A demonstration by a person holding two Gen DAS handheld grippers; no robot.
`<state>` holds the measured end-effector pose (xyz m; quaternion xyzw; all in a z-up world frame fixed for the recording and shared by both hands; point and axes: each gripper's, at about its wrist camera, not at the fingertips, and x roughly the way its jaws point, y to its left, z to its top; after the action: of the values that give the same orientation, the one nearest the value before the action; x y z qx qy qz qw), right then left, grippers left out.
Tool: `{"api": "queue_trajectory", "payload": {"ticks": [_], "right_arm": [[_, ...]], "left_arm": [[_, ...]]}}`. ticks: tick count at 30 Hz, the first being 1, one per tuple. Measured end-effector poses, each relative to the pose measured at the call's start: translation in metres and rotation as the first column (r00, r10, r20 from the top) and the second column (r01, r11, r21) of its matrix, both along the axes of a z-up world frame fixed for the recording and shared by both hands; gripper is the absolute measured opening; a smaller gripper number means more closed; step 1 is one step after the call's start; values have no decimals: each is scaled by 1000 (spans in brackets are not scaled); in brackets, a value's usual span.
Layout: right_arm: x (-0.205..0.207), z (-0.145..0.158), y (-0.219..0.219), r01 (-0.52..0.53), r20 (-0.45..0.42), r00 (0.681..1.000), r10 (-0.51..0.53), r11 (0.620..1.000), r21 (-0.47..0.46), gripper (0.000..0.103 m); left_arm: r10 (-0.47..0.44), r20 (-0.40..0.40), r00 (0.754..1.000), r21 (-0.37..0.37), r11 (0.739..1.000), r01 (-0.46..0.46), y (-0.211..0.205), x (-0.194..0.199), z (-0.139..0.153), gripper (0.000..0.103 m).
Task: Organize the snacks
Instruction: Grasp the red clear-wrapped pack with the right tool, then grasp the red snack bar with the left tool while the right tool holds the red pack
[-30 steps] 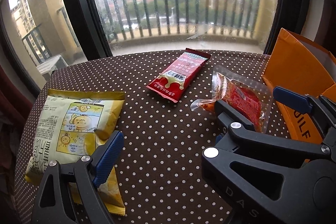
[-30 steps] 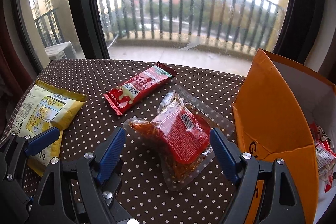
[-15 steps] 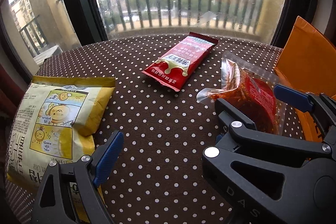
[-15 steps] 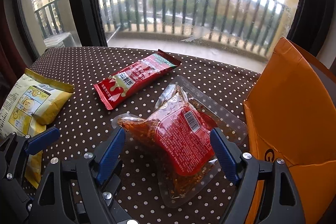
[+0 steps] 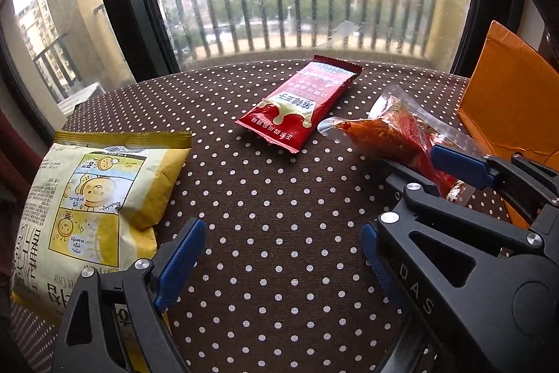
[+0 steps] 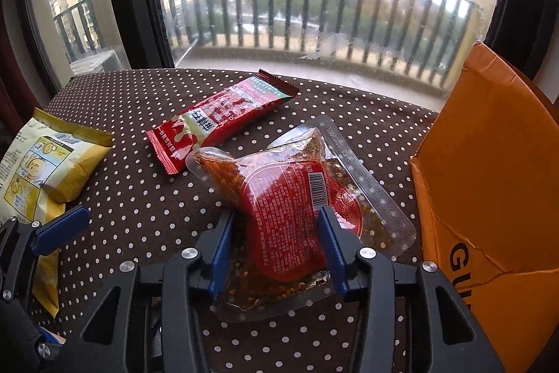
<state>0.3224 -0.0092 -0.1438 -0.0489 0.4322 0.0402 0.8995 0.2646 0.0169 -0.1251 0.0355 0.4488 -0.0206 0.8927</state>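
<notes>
— What sort of place is shown?
— A high-rise flat: a polka-dot tablecloth [image 5: 279,233] is laid by a large window [image 6: 314,6], beyond which a railed balcony [image 6: 314,34] and apartment blocks [image 5: 31,34] are seen.

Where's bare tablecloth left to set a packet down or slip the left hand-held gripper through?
Widest bare patch: the polka-dot cloth between the yellow chip bag and clear spicy pouch, near side of the red bar wrapper. Crowded on the right: pouch, right hand-held gripper, orange box.
</notes>
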Motion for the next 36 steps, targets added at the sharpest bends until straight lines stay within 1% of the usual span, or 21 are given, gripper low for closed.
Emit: {"api": "queue_trajectory", "payload": {"ticks": [3,7,10,12,17,22,24,28,32,34,36], "right_arm": [[-2,1,0,-4,5,1000,4,1000,-5,37],[-1,3,-1,-1,10,1000,1,1000,0,32],[-1,5,-2,9,10,1000,-9,1000,13,28],[-1,7,-4,16,4,1000,-16,999,30,26],[6,13,-9,32,-21,999,-31,996,79,25],[14,30,-16,53,4,999,-54,993,102,25],[18,35,-20,70,12,997,-72,989,127,25],[29,45,-28,101,21,994,-107,975,197,25],[40,53,-31,133,42,989,-145,968,212,25],[47,51,-32,143,45,987,-156,967,213,25],[53,46,-34,148,40,986,-160,964,219,25]], "left_arm": [[1,-4,1000,-3,1000,-1,-1,2,-1,92],[1,-10,1000,3,1000,-1,-1,3,0,91],[2,9,1000,14,1000,-2,-3,2,4,91],[-5,14,1000,10,1000,5,-4,2,6,91],[-17,25,1000,13,1000,17,-9,10,17,91],[-37,62,997,10,999,37,-13,21,35,91],[-54,63,997,6,999,53,-15,28,41,91],[-79,85,993,31,997,76,-19,43,55,91],[-105,103,989,22,994,104,-19,61,57,91],[-109,103,989,17,994,108,-19,73,53,91],[-109,101,989,30,994,107,-18,85,46,91]]}}
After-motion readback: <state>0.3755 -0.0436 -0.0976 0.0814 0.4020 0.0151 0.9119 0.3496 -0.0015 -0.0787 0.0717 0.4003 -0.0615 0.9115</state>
